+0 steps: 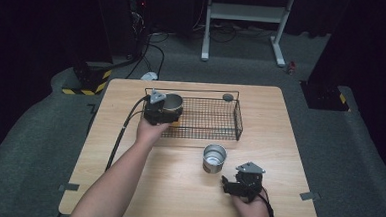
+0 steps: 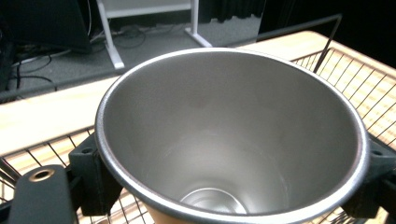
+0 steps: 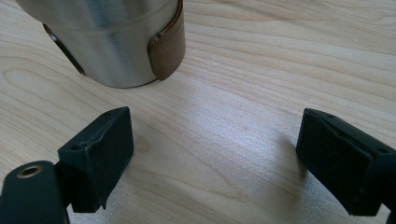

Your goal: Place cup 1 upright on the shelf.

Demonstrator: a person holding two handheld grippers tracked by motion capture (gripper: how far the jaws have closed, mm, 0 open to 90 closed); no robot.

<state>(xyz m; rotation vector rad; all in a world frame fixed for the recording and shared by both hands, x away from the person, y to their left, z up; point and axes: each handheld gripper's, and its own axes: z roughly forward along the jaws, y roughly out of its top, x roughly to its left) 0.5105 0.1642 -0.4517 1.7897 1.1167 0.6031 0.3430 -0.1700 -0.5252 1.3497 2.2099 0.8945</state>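
Clamping a steel tumbler [image 2: 229,140] by its rim over the wire basket's [image 1: 238,122] left end, the left gripper [image 1: 162,108] looks ready to lower it; the right gripper [image 1: 240,183], jaws apart, waits beside the second tumbler [image 1: 214,158] on the table [image 1: 177,183].

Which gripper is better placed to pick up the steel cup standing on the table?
Right. The right gripper is open just short of the table cup, while the left gripper is shut on another cup over the wire basket.

High view looks down on table [image 1: 187,188]; 2 close tongs views (both see its wood).
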